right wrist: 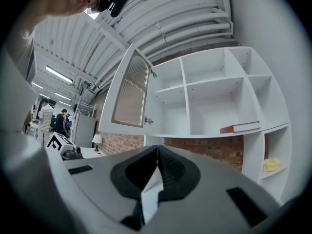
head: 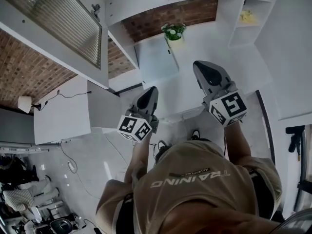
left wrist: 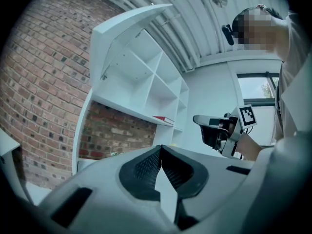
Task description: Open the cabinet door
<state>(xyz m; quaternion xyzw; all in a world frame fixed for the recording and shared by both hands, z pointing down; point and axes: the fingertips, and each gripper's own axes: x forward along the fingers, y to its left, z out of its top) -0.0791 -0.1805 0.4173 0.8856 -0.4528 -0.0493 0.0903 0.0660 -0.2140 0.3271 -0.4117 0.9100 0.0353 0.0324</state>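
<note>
The white wall cabinet's door, framed round ribbed glass, stands swung open at the upper left of the head view. In the right gripper view the same door hangs out to the left of the bare shelf compartments. My left gripper and right gripper are both held out in the air in front of the person, apart from the cabinet. Neither touches the door. The left gripper is shut with nothing in it, and the right gripper is shut and empty too.
A red book lies on a shelf and a yellow object sits in a lower side compartment. A potted plant stands on the white counter under the shelves. A lamp is on a table at left. People stand far behind.
</note>
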